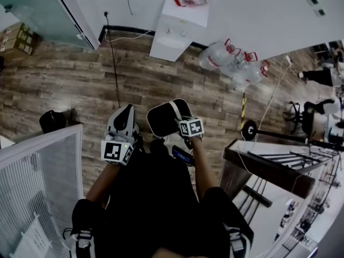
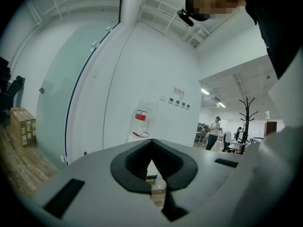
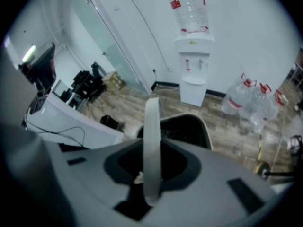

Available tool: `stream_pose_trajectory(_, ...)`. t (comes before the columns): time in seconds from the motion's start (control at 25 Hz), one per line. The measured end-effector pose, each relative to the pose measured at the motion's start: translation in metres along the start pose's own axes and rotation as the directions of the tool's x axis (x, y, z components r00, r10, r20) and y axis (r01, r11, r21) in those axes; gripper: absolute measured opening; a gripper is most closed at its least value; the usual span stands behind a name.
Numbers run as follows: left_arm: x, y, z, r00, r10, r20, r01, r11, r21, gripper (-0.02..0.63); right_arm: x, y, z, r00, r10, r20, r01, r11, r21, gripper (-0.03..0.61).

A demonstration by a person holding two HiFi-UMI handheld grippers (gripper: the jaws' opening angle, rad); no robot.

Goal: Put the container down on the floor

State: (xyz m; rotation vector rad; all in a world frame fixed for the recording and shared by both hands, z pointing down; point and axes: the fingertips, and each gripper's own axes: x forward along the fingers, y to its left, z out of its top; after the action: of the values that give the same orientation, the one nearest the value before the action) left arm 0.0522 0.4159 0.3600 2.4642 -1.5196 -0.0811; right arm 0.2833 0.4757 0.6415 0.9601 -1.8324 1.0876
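Right gripper view: right hand-held gripper [image 3: 149, 176] is pinching the pale handle [image 3: 152, 141] of the container [image 3: 191, 132]. The strap runs upright between the jaws and both pads are pressed on it. Container is a dark bucket with a pale rim; it hangs just past the jaws, clear of the wood floor [image 3: 222, 126], not set down.

Head view: same grip. The container [image 1: 163, 120] sits in mid-frame, in front of the person's body, with the handle looping over to the right hand-held gripper [image 1: 183, 120]. The left hand-held gripper [image 1: 125, 113] is just left of the container and not touching it as far as I can tell.

Left gripper view: left hand-held gripper [image 2: 154, 176] is pointing about level at the white wall. Jaws are slightly spread with a narrow gap; only floor and a bottle show through it, and nothing is gripped.

Surroundings: a water dispenser [image 1: 179, 28] stands against the far wall, with spare water bottles [image 1: 236, 61] lying on the floor to its right. A white mesh panel [image 1: 45, 176] is near left and a small black object [image 1: 52, 121] is on the floor just beyond it. A dark-edged worktop [image 1: 269, 168] is near right.
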Motion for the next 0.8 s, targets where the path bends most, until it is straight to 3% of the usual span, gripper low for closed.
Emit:
stream_pose_trajectory(0.4, -0.018, 0.077, 0.017, 0.999, 0.032, 0.023, -0.031, 0.999, -0.013, 0.026, 0.021, 0.051, 0.076, 0.998, 0.030, 0.059, -0.032, 0.999, 0.032, 0.106)
stream_pose_trajectory(0.8, -0.013, 0.131, 0.026, 0.990, 0.133, 0.043, -0.131, 0.991, -0.040, 0.026, 0.052, 0.080, 0.161, 0.994, 0.070, 0.082, -0.069, 0.998, -0.006, 0.106)
